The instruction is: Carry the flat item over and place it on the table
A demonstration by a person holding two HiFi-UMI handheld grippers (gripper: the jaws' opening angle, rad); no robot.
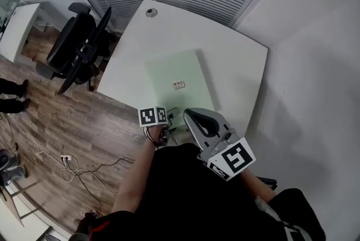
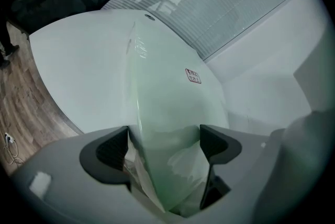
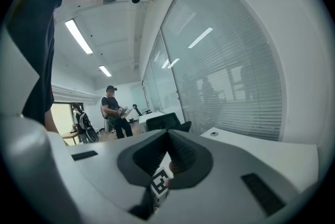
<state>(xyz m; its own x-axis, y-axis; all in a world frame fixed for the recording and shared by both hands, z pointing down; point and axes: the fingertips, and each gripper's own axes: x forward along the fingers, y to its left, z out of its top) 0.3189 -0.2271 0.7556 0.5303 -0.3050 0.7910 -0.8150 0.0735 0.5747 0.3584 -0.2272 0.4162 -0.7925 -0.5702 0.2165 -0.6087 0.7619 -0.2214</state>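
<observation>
Left gripper (image 2: 164, 144) gapes wide, straddling the flat item's (image 2: 172, 87) near edge. The item lies lengthwise away across the table (image 2: 78, 71). Right gripper (image 3: 168, 136) is farther off, jaws together, empty.

Betw. the jaws of my left tongs (image 2: 163, 147), the flat item (image 2: 172, 87) is pale green and glossy, w/ what looks like clear crinkly film at the near end. Pads (image 2: 112, 152) are black, matt, finely ribbed. Tong bodies are grey matt plastic, and my right tongs (image 3: 168, 157) are the same. Table (image 2: 78, 76) ahead of left tongs is white, smooth, soft sheen. Floor (image 1: 84, 121) to their left has wood-grain planks, low sheen. Chair (image 1: 76, 45) beyond is black, matt — prob. mesh.
</observation>
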